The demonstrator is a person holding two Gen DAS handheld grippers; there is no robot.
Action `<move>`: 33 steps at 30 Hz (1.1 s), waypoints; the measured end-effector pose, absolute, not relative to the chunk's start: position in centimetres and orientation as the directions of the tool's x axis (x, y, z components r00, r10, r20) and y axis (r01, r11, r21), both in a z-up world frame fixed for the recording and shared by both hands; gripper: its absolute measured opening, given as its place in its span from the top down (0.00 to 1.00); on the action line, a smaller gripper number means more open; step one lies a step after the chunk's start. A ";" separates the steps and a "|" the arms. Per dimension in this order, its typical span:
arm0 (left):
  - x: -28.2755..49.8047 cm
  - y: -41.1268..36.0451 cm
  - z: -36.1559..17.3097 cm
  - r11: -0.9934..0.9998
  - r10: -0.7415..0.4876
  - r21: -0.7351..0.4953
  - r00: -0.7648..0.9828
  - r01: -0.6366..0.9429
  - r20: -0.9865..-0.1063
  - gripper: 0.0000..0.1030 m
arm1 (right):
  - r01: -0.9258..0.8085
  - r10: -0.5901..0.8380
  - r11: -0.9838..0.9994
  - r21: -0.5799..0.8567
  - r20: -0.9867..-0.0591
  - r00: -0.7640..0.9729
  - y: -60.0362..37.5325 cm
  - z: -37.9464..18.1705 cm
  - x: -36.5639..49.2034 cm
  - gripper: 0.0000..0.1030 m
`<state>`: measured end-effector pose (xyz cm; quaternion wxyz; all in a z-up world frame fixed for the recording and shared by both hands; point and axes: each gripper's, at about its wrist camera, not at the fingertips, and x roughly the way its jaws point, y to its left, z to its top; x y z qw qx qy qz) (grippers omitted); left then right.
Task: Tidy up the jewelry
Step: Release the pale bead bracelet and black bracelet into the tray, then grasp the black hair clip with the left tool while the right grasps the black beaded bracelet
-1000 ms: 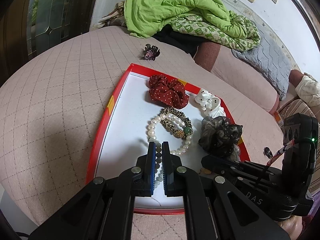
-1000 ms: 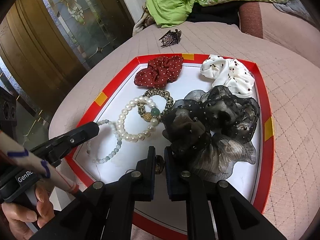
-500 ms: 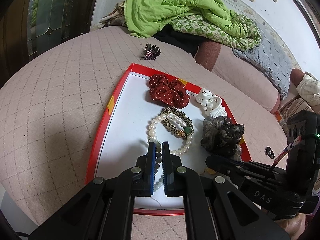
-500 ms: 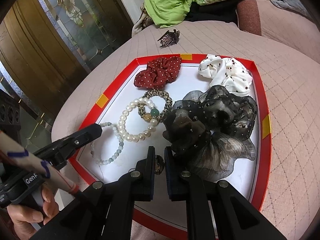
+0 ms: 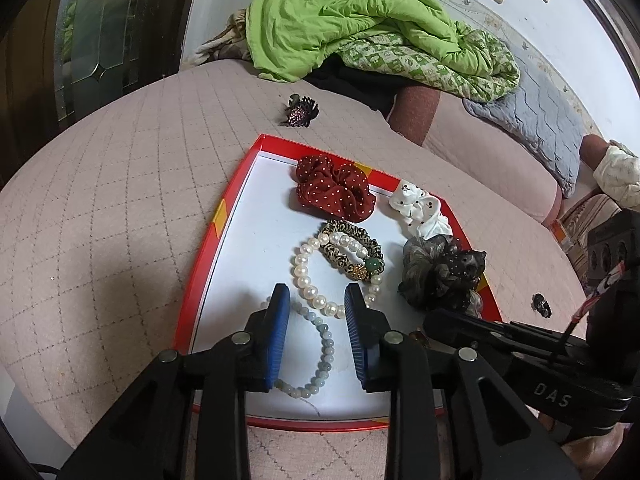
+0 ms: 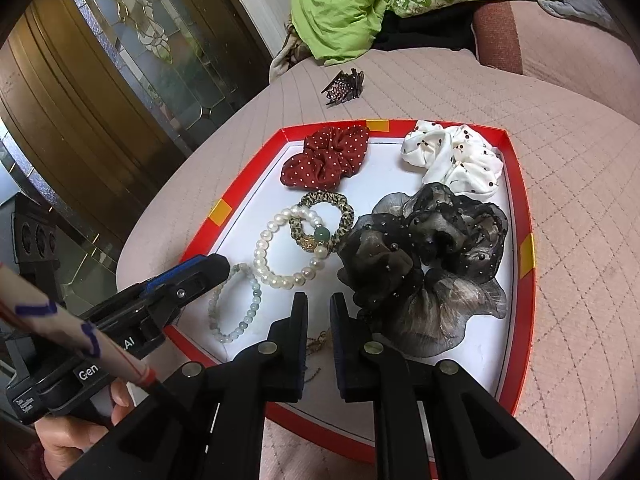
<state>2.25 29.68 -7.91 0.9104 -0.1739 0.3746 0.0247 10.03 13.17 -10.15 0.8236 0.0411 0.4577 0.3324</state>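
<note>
A red-rimmed white tray (image 5: 200, 284) (image 6: 524, 216) lies on the quilted bed. In it are a pale bead bracelet (image 5: 322, 346) (image 6: 250, 308), a pearl bracelet (image 5: 308, 280) (image 6: 276, 252), a leopard hair tie (image 5: 352, 250) (image 6: 328, 216), and red (image 5: 332, 192), white (image 5: 420, 210) and black (image 5: 440, 272) scrunchies. My left gripper (image 5: 318, 300) is open above the bead bracelet, which lies loose on the tray. My right gripper (image 6: 319, 304) is slightly parted over a gold chain (image 6: 318, 340), with no visible hold on it.
A dark hair claw clip (image 5: 300, 110) (image 6: 344, 86) lies on the bed beyond the tray. A small dark item (image 5: 542, 305) lies right of the tray. A green quilt (image 5: 360, 28) is piled at the back. A glass door (image 6: 132, 44) stands to the left.
My left gripper has opened and let go of the pale bead bracelet, which now lies on the tray. My right gripper has parted a little over the gold chain.
</note>
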 end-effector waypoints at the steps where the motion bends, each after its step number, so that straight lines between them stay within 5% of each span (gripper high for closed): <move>1: 2.3 29.6 -7.9 0.939 -0.085 -0.297 0.718 -0.174 -0.691 0.74 | -0.509 0.588 0.775 0.375 -0.724 0.361 13.1 -10.0 10.0 0.88; 17: 2.1 29.0 -7.1 0.950 -0.042 -0.258 0.743 -0.178 -0.668 0.60 | -0.486 0.622 0.765 0.423 -0.680 0.388 10.8 -7.6 9.1 0.86; 33: 1.9 25.9 -5.6 0.973 0.000 -0.180 0.786 -0.142 -0.618 0.59 | -0.420 0.606 0.791 0.445 -0.660 0.444 5.1 -6.9 8.3 0.81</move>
